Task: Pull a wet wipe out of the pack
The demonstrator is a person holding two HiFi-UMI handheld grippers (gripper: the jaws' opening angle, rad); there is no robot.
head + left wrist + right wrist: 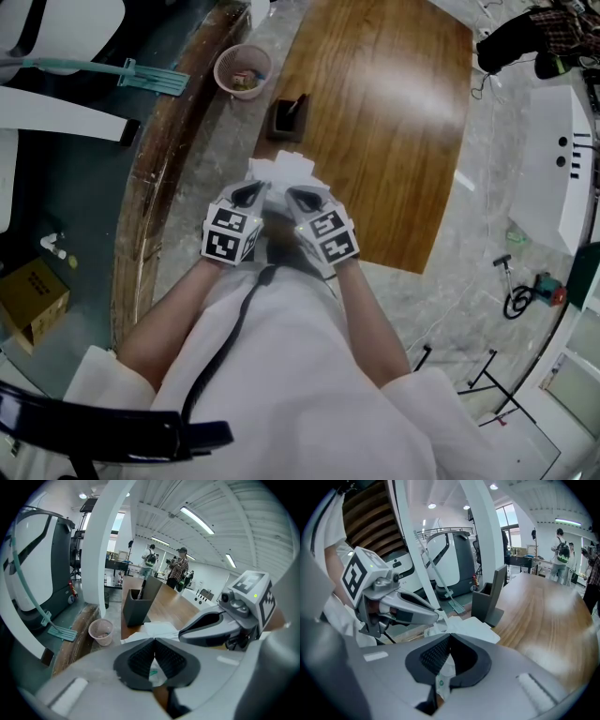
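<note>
While the head view has the left gripper (251, 194) and right gripper (298, 197) meeting mid-frame at the white pack (281, 169) on the table (394, 122) edge, the left gripper view shows jaws clamped on its green-printed film (153, 671). Right gripper view, same pinch (443, 679). Looks floppy and slippery, so I'd grab a loose corner.

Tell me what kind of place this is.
Probably an open lab or workshop hall. There is a long wooden table, a big white machine housing, ceiling strip lights, and people standing around in the background.
</note>
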